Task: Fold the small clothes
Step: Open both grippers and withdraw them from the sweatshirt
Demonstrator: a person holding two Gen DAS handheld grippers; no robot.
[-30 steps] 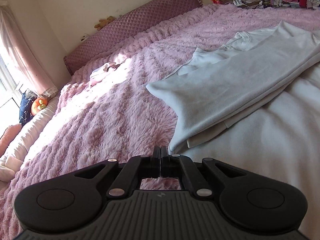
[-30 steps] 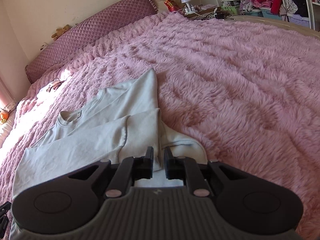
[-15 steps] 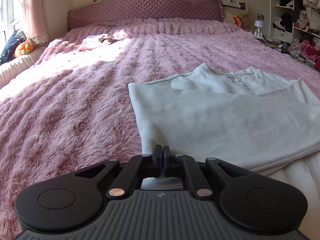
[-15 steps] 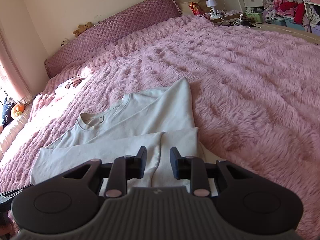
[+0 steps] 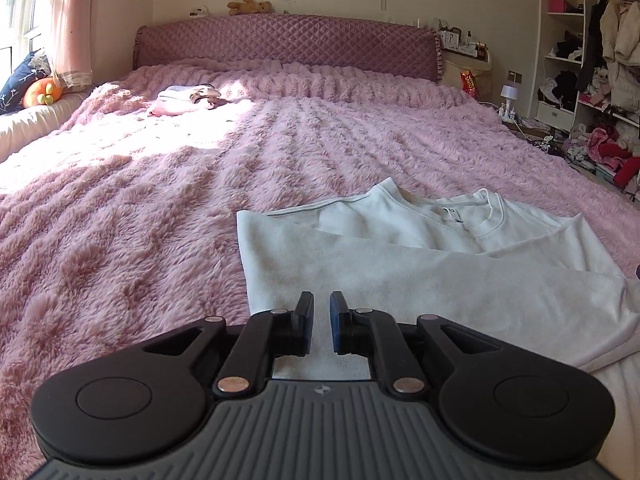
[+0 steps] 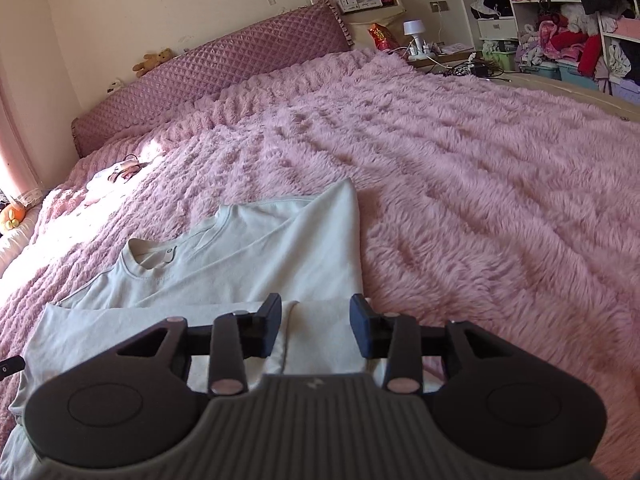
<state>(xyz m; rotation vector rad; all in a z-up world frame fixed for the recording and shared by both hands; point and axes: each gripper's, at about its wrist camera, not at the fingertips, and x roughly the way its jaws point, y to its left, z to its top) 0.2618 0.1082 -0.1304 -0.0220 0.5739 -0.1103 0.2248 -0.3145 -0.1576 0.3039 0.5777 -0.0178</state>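
Observation:
A pale white long-sleeved shirt [image 5: 420, 264] lies flat on the pink fluffy bedspread [image 5: 140, 220], collar away from me, with its near part folded over the body. My left gripper [image 5: 321, 314] hovers over the shirt's near left part; its jaws are opening, a narrow gap between them and no cloth pinched. My right gripper [image 6: 316, 318] hangs over the near right part of the shirt [image 6: 260, 264], above a folded edge. Its jaws are opening too, wide apart, with the cloth lying loose beneath them.
A small pile of folded clothes [image 5: 184, 98] rests far up the bed on the left, near the quilted purple headboard [image 5: 288, 44]. Cluttered shelves [image 5: 600, 60] and a small bedside lamp [image 5: 509, 94] stand to the right. An orange plush toy [image 5: 42, 92] sits by the window.
The left gripper has rolled to level and its jaws have parted from fully shut. The right jaws have spread much wider. Both views now look straighter up the bed over the folded shirt.

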